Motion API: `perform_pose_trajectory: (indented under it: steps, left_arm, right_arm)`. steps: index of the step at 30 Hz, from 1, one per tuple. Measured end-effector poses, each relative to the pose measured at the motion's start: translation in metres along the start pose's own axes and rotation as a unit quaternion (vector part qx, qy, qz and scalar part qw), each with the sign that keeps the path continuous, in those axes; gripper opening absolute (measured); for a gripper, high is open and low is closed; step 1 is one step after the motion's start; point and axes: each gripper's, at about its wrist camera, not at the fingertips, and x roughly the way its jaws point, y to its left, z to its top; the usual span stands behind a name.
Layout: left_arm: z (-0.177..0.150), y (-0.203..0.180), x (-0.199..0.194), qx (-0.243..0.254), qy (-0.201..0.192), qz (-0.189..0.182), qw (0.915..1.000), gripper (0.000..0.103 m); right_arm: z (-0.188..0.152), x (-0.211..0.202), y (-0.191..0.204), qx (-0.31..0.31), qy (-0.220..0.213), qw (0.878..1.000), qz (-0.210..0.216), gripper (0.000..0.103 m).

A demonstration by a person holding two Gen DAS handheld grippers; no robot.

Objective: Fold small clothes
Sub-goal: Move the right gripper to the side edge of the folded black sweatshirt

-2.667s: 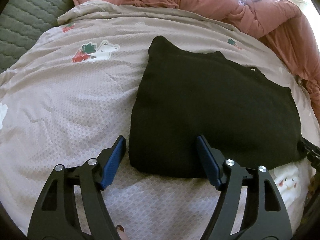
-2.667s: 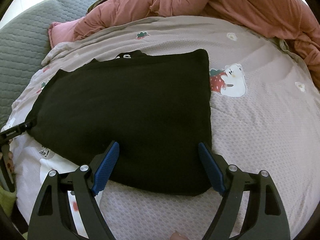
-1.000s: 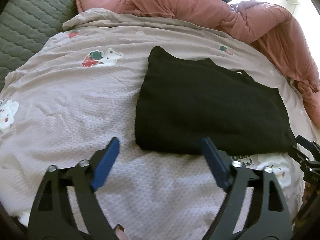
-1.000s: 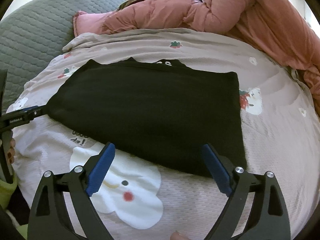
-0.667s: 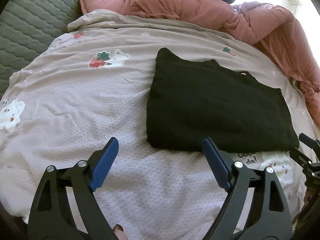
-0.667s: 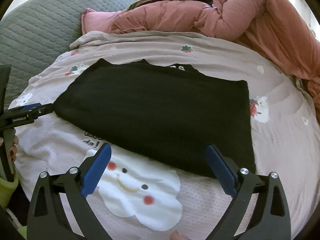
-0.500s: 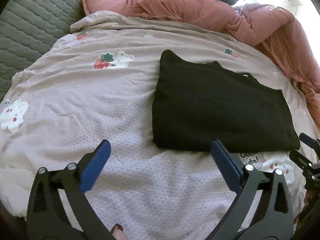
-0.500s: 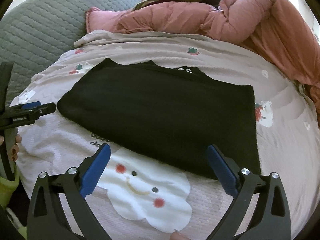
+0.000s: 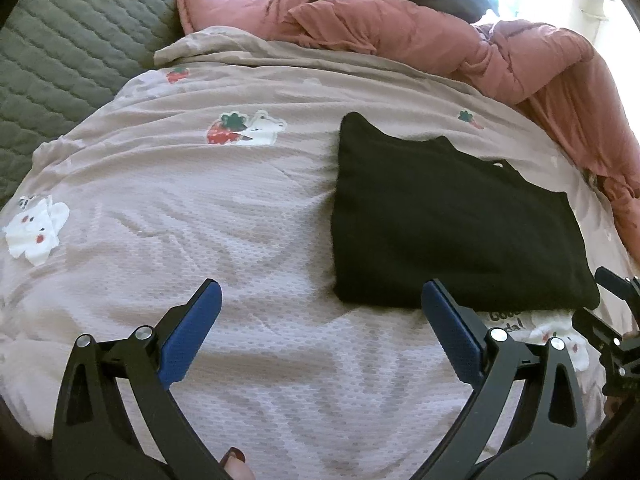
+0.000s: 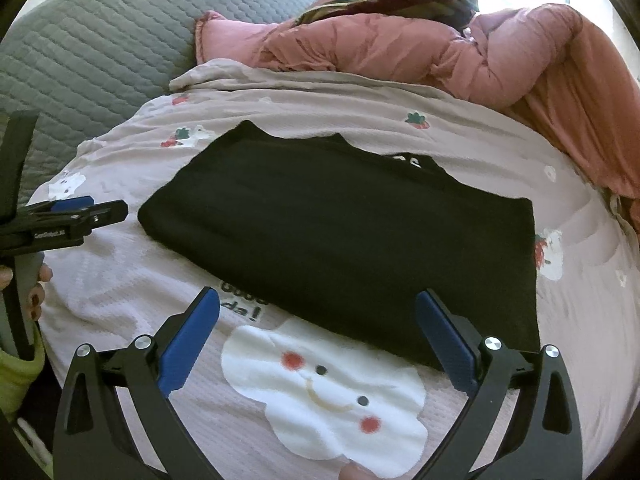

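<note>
Both grippers are clear of the work. The left gripper (image 9: 320,312) has its jaws spread about as wide as they go, with nothing between them but bare bedspread (image 9: 200,208). The right gripper (image 10: 318,322) is likewise fully spread and holds nothing — only the bedspread's white cloud print lies in its gap.

The black garment (image 9: 448,224) lies flat on the bedspread as a squared-off, folded rectangle. It sits ahead of the left gripper's right-hand jaw, with its near-left corner just beyond that jaw's tip. In the right wrist view the garment (image 10: 344,236) lies ahead of the jaws, and its near-right edge passes behind the right-hand jaw.

Change noted: a few seconds ago each pair of jaws straddled a near corner of the garment. Both have since pulled back toward the person, and within the last second both pairs have just been opening to full spread, with no cloth between them. The garment has kept its shape and place.

Judgement: the hem has been let go and the fold holds — edges look straight, no loose flap is visible. This fold appears complete; either a further fold across the width follows, or the piece is finished.

A pink quilt (image 10: 440,52) is heaped well beyond the garment, not touching it.
</note>
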Motion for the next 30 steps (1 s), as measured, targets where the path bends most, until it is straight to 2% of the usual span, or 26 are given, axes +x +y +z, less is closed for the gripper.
perform_pose_trajectory:
  steps: [14,23,30]
  left_arm:
    - [0.005,0.032,-0.002,-0.014,-0.022,0.034,0.9991,0.094]
    - [0.007,0.051,0.006,-0.032,-0.022,0.041,0.9984,0.094]
    - [0.007,0.062,0.014,-0.045,-0.018,0.044,0.9979,0.094]
  right_arm:
    - [0.017,0.017,0.046,-0.046,0.002,0.999,0.019,0.098]
    - [0.024,0.039,0.084,-0.088,0.009,0.996,0.029,0.098]
    - [0.028,0.059,0.105,-0.122,0.01,0.992,0.016,0.098]
